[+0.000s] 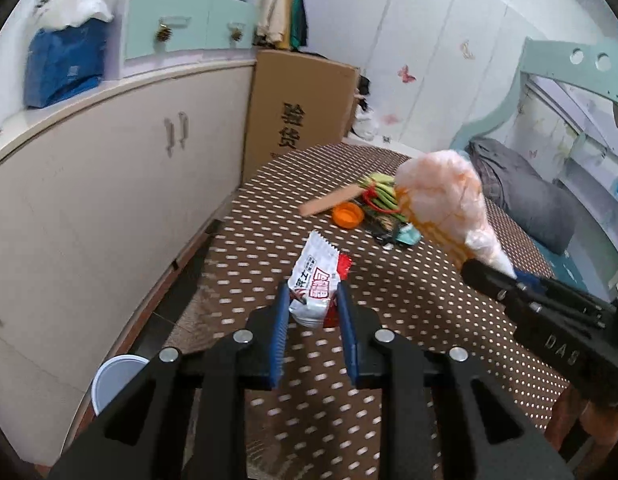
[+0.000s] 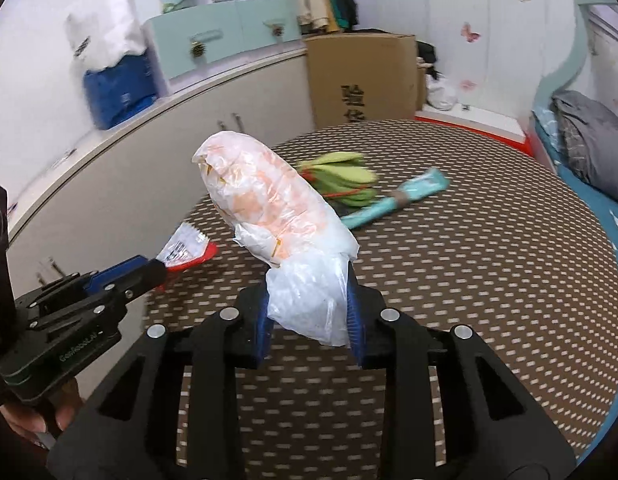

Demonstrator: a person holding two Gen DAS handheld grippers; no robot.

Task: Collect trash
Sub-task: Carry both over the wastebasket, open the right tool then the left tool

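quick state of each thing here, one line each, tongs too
left tongs: shut on the white and red snack wrapper
white and red snack wrapper: lifted off the table
right tongs: shut on the clear plastic bag
clear plastic bag with orange contents: held up, tilted
orange plastic cap: lying on the brown dotted tablecloth
white bin: on the floor, open

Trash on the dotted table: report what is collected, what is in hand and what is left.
Done: nothing visibly binned; the white bin on the floor shows no contents from here. In hand: the left hand-held gripper clamps a red-and-white snack wrapper; the right hand-held gripper clamps a crumpled plastic bag. Left on the table: orange cap, wooden stick, teal wrapper.
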